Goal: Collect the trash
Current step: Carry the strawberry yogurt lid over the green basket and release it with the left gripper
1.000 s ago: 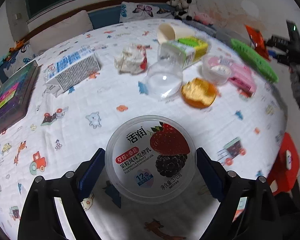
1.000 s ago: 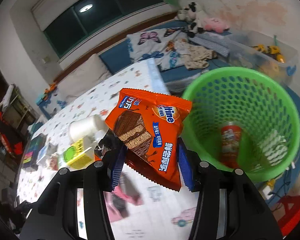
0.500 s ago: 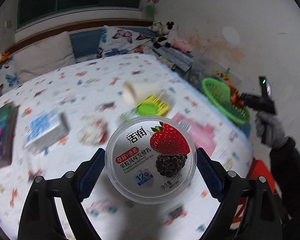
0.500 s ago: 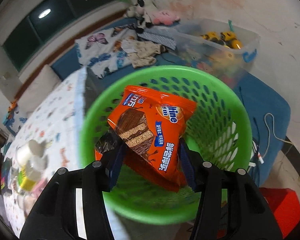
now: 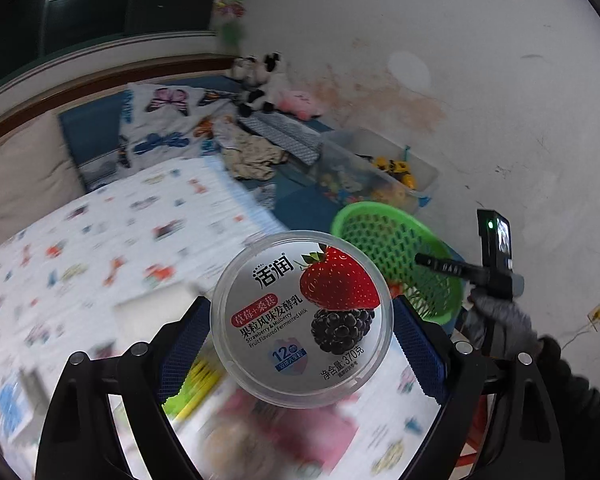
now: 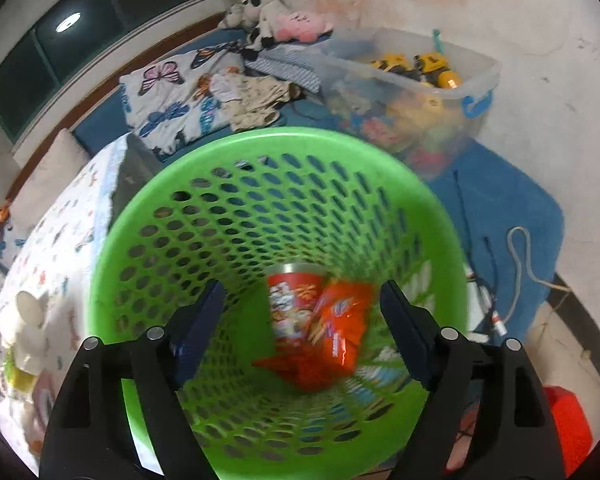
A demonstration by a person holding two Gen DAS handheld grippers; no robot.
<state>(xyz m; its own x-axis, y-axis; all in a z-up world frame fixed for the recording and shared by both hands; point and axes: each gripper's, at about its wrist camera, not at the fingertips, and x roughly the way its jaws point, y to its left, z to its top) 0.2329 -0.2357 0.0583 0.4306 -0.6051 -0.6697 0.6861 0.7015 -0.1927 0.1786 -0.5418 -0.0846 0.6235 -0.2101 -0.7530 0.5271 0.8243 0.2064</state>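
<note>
The left gripper (image 5: 302, 330) is clamped wide around a round yogurt tub (image 5: 302, 320), its blue pads pressed against the tub's sides at nine and three o'clock, the strawberry-and-mulberry lid facing the camera. Beyond it, toward two o'clock, stands the green basket (image 5: 384, 236) on the floor, just past the edge of the patterned bed sheet (image 5: 100, 248). Over that basket hangs the right gripper (image 6: 300, 330), whose jaws have just been opening and now stand apart with nothing pressed between them. Below them, at the basket's (image 6: 236, 184) bottom, the orange snack wrapper (image 6: 336, 340) lies blurred against a red can (image 6: 290, 300). At one o'clock beyond the rim sits a clear toy bin (image 6: 432, 84).
</note>
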